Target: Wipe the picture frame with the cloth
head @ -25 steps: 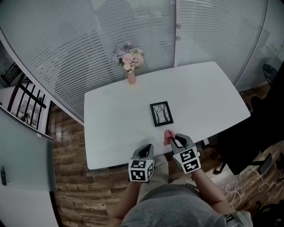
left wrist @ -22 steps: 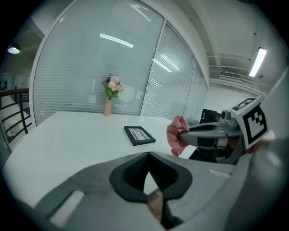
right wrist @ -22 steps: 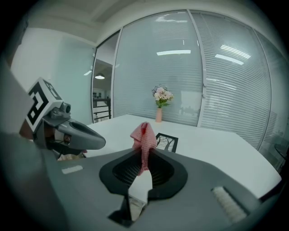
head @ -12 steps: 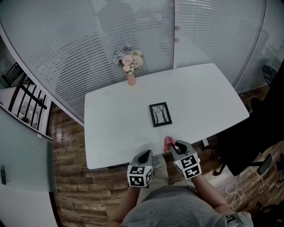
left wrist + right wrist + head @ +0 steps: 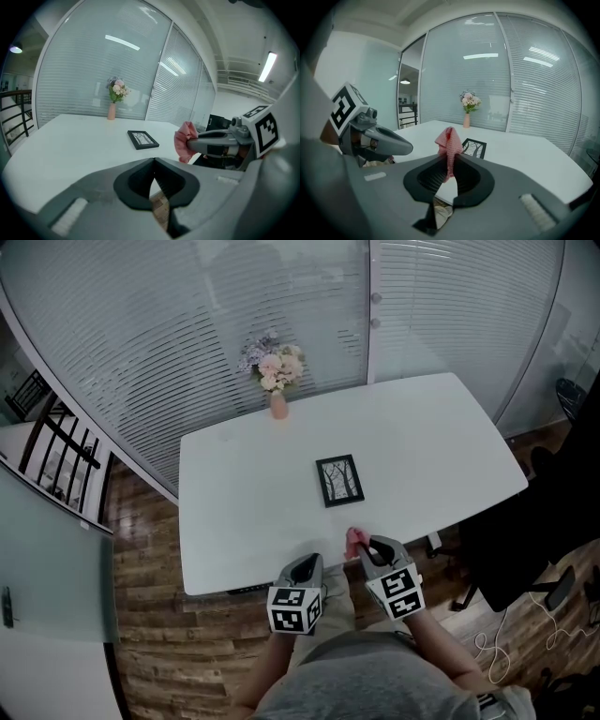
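1. The left gripper [image 5: 307, 564] is held just short of the counter's [image 5: 234, 521] near edge. Its jaws are pressed together with nothing between them.
2. The right gripper [image 5: 450, 158] is beside it, a little further forward, with its tips at the near edge. Its jaws are clenched on the pink cloth [image 5: 449, 140]. The cloth stands up in a bunch above the tips, and its lower part is hidden down in the jaws.
3. Under both grippers are the person's lap and a wooden floor [image 5: 150, 615]. The counter's edge runs across just ahead of the left jaws.
4. The picture frame [image 5: 339, 480] lies flat on the counter ahead of the right jaws and slightly to their left, well apart from them. From the left jaws it sits ahead and to the right.
5. Bare white counter surrounds the frame on every side, and the widest stretch is to the left of the left jaws. Nothing lies between either pair of jaws and the frame.
6. In the right gripper view, the cloth and the jaw tips cover the frame's near left part. The print inside looks like bare trees, but its detail is too small to tell.
7. Far ahead, at the counter's far edge, a pink vase of flowers [image 5: 277, 376] stands near a glass wall with blinds [image 5: 187, 324].
8. A dark chair [image 5: 530, 531] stands off to the right of the right jaws, past the counter's right edge. It is partly cut off by the edge of the picture.
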Available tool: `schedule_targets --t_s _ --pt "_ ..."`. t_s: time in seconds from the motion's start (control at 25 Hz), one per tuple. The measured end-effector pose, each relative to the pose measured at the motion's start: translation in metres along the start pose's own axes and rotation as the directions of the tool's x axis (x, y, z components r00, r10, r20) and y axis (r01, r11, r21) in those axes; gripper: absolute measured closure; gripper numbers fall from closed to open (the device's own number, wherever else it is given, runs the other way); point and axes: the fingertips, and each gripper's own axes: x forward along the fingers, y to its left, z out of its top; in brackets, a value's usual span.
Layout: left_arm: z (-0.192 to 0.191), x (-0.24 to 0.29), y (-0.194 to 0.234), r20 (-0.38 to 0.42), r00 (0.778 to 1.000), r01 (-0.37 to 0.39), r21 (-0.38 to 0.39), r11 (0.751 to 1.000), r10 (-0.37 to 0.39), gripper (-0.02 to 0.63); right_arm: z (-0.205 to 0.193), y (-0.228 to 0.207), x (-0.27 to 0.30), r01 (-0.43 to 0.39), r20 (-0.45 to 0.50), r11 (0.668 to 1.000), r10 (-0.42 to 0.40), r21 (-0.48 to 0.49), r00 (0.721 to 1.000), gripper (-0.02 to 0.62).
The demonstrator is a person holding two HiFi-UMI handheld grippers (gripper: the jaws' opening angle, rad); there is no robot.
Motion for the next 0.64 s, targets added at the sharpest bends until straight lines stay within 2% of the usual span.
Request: schedule_targets --t_s 0.64 --pt "-0.0007 -0.0034 -0.0034 0.000 1.000 0.012 0.003 1.000 -0.012 0.603 0.0046 0.0032 0.0020 -0.010 0.018 1.000 0.010 0.008 1.000 0.560"
